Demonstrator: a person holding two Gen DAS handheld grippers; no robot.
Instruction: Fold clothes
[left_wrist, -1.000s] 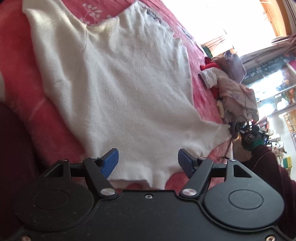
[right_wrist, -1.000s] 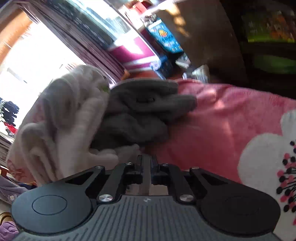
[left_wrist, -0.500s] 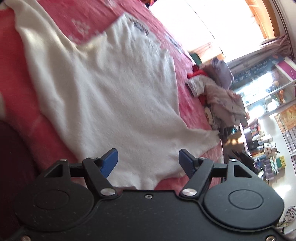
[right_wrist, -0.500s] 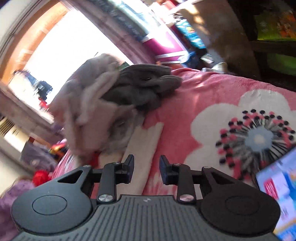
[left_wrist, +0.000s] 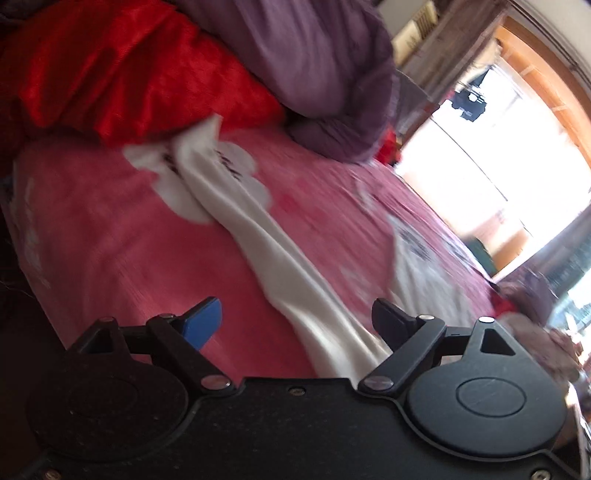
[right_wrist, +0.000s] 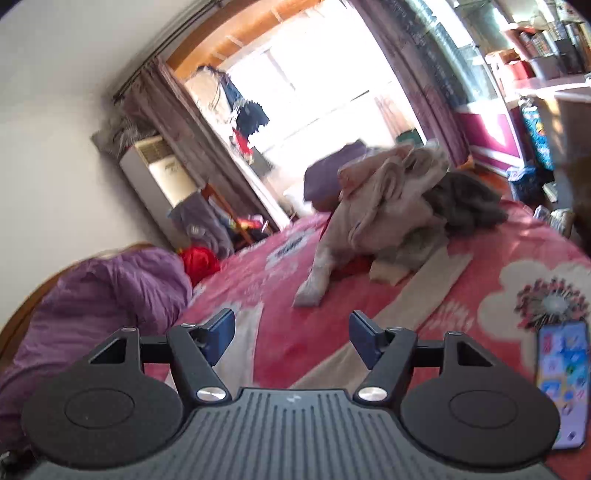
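Observation:
A white knit sweater lies flat on a pink flowered blanket. In the left wrist view one long sleeve (left_wrist: 258, 236) runs from between my fingers toward the far left, its cuff near a red cloth. My left gripper (left_wrist: 295, 317) hangs open just above that sleeve, holding nothing. In the right wrist view the other sleeve (right_wrist: 413, 295) stretches away to the right and a strip of the white body (right_wrist: 243, 343) shows at the left. My right gripper (right_wrist: 291, 330) is open and empty over the blanket between them.
A heap of beige and grey clothes (right_wrist: 402, 214) sits at the far end of the bed. A purple quilt (right_wrist: 96, 299) and a red cloth (left_wrist: 122, 70) lie at the head. A lit phone (right_wrist: 563, 380) rests on the blanket at right.
The right gripper went from shut to wide open and pulled back from the clothes heap. The left gripper swung away from the sweater's body toward its sleeve, staying open.

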